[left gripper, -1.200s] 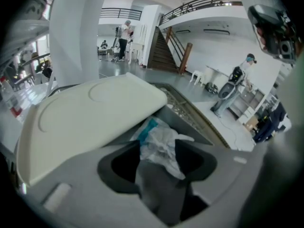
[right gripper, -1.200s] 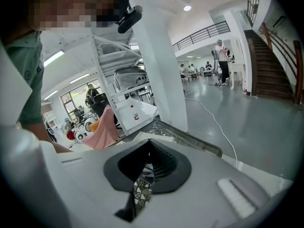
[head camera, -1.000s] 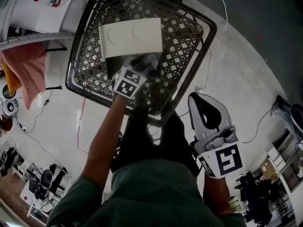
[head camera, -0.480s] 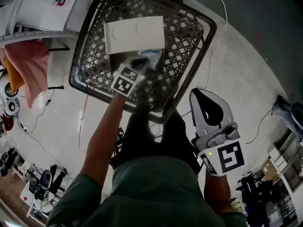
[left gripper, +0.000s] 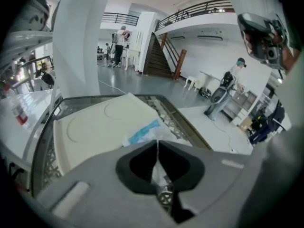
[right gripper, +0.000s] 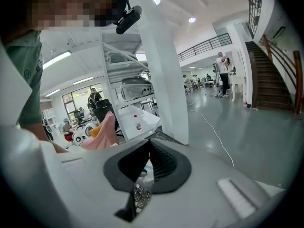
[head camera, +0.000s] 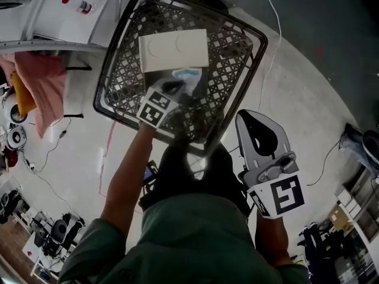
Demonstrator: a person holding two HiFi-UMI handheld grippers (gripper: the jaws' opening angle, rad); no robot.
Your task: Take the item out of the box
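The left gripper (head camera: 179, 87) reaches into the basket (head camera: 121, 76), which stands on the floor (head camera: 308, 99). Its jaws are pressed together on a corner of the packet (head camera: 188, 74), a crinkled clear wrapper with a blue printed patch. In the left gripper view the film runs down between the closed jaws (left gripper: 157, 144), while the free end of the packet (left gripper: 142, 133) spreads over the near edge of the board (left gripper: 90, 132).

The board (head camera: 173, 50), flat and white, lies along the far side of the basket. The packet sits near the basket's middle, just at the board's near edge and still inside the rim.

The right gripper (head camera: 247, 120) hangs outside the basket, off its near right corner. Its jaws (right gripper: 148, 144) are drawn together with nothing between them.

On progress, I judge the grasp made and the lift only begun. The packet is caught but has not cleared the rim. It remains to raise it out over the near edge and set it down outside. The thin film held by one corner may slip or drag on the board. If the board is also counted as an item, it lies untouched.

No writing can be read. The blue patch on the packet is too small and creased to make out. The board shows two pressed circles and no text, and the gripper cubes bear only black-and-white square markers.
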